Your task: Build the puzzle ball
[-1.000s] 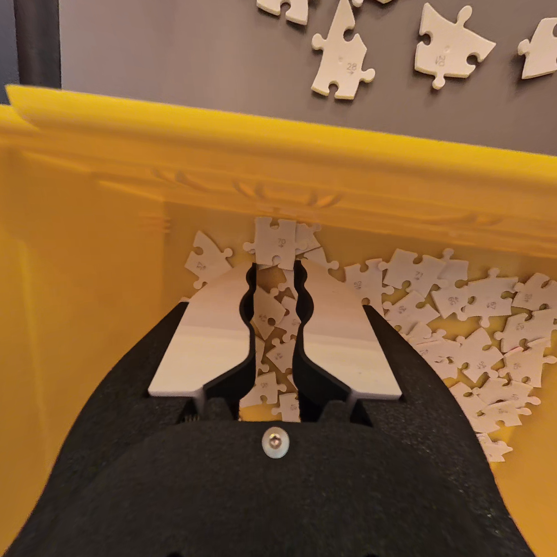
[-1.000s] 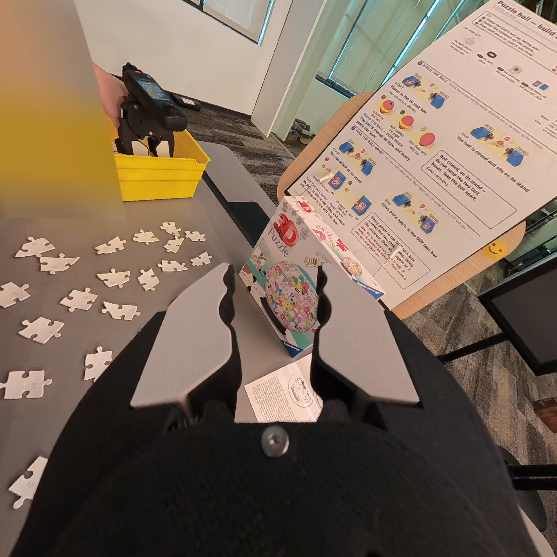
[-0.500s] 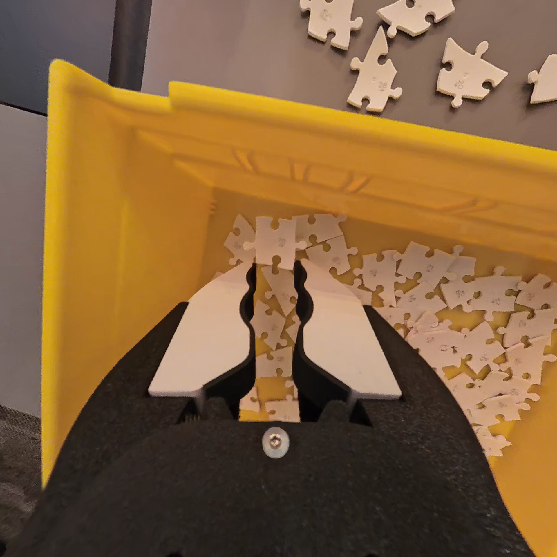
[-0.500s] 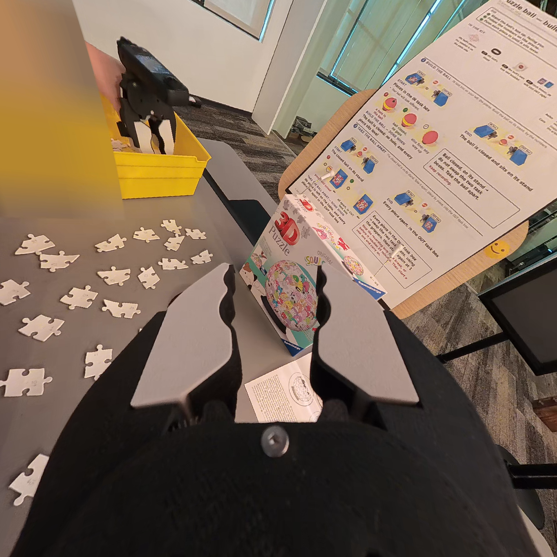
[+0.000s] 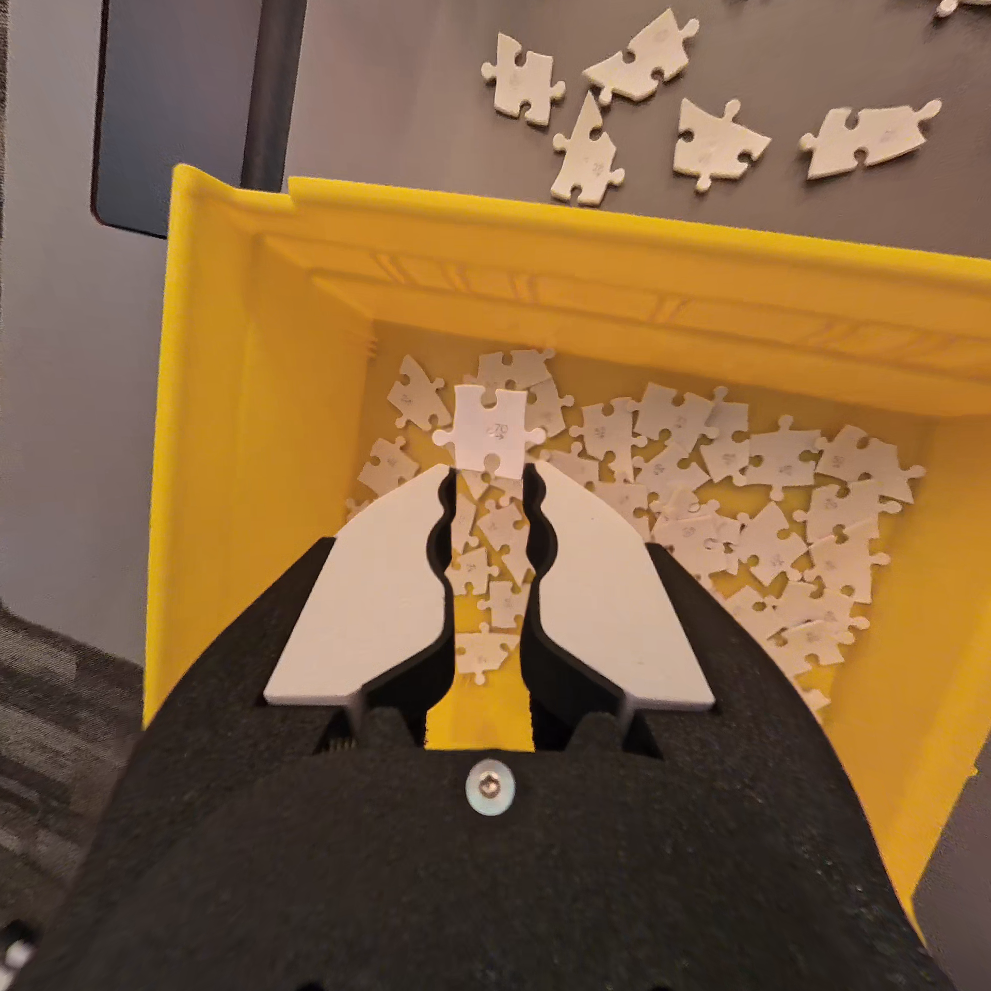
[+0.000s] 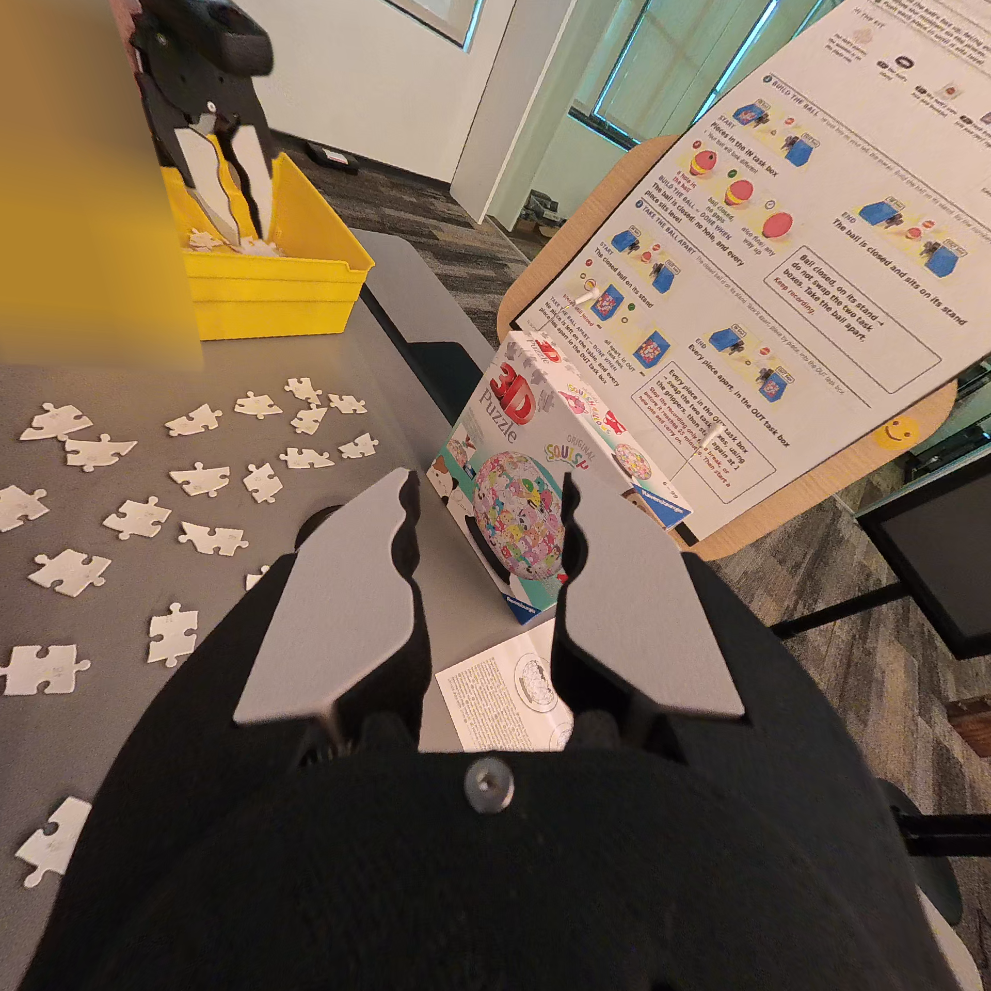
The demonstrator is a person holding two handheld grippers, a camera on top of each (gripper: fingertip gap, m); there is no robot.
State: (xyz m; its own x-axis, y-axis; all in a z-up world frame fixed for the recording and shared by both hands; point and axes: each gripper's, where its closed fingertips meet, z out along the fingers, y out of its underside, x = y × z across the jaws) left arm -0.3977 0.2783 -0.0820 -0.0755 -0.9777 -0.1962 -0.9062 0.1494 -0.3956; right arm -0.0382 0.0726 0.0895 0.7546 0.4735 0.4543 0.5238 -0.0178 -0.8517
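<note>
My left gripper [image 5: 489, 467] is shut on a white puzzle piece [image 5: 487, 433], pinched at its lower edge and held above the yellow bin [image 5: 214, 439]. Many loose white pieces [image 5: 751, 515] lie on the bin's floor. In the right wrist view the left gripper [image 6: 244, 236] stands over the same bin [image 6: 279, 289] at the far left. My right gripper [image 6: 489, 485] is open and empty, held above the grey table [image 6: 375, 332]. Several white pieces [image 6: 201, 480] lie spread on the table to its left.
The puzzle box [image 6: 541, 477] stands on the table just beyond my right gripper, with a folded leaflet [image 6: 504, 692] in front of it. A large instruction board [image 6: 777, 241] leans behind on a wooden chair. More pieces [image 5: 718, 139] lie on the table past the bin. The left gripper's tips are roughly 45 cm from the right gripper's.
My left gripper has risen and pulled back with the piece, so more of the bin and table shows. My right gripper has barely moved.
</note>
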